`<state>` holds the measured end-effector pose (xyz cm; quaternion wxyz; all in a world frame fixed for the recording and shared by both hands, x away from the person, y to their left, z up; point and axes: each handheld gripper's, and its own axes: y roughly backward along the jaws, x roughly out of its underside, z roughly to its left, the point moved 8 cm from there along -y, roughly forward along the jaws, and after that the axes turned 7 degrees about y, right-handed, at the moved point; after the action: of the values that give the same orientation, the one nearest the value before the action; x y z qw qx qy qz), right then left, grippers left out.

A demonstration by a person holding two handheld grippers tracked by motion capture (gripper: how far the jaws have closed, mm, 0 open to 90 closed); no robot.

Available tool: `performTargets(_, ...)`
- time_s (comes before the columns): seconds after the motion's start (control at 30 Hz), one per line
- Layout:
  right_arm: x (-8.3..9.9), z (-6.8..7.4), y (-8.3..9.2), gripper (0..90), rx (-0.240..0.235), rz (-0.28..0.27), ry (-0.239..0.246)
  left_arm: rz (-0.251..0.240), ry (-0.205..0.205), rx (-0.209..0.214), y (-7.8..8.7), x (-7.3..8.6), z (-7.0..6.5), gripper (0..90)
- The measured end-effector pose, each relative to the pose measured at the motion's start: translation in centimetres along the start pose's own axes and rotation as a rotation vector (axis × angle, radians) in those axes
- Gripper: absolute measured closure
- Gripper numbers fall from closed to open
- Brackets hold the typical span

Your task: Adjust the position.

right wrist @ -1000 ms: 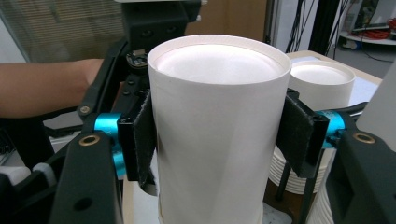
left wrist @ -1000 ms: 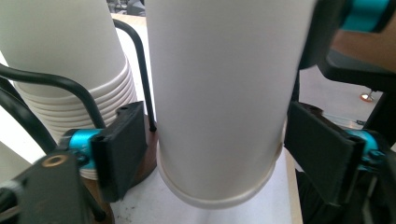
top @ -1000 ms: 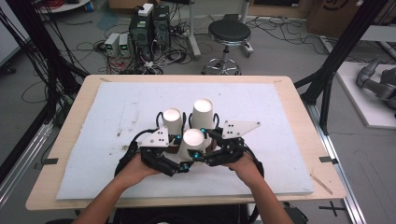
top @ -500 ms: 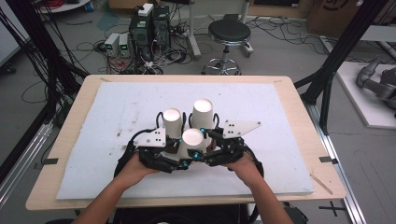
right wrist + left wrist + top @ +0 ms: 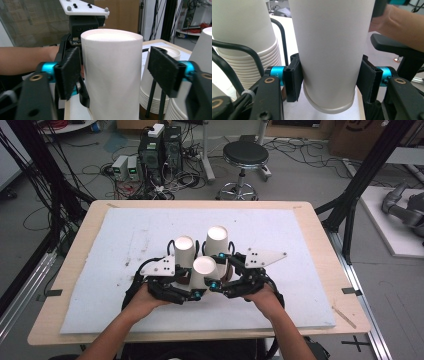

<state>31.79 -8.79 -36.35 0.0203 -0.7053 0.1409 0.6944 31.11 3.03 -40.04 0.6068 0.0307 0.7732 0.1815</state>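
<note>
Left gripper (image 5: pixel 192 279) clamped tight; right gripper (image 5: pixel 216 272) jaws apart and widening, apparently gripping nothing.

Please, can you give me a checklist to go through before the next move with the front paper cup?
1. Left tongs shut on the front paper cup: ok, both pads press its wall.
2. Right tongs released: ok, jaws have just been opening; one pad stands clear of the cup.
3. Cup wall not crushed: ok, looks round.
4. Left cup stack and right cup stack upright: ok.
5. Cup lifted off the table: cannot tell.
</note>
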Motion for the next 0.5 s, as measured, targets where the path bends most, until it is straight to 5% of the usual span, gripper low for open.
performTargets(0.37, -0.15, 0.66, -0.49, 38.0, -0.034, 0.059, 0.07, 0.027, -0.002, 0.015, -0.59, 0.32, -0.31, 43.7)
performTargets(0.5, -0.2, 0.65, -0.55, 37.1, -0.035, 0.05, 0.054, 0.018, 0.003, 0.02, -0.46, 0.25, -0.31, 43.7)
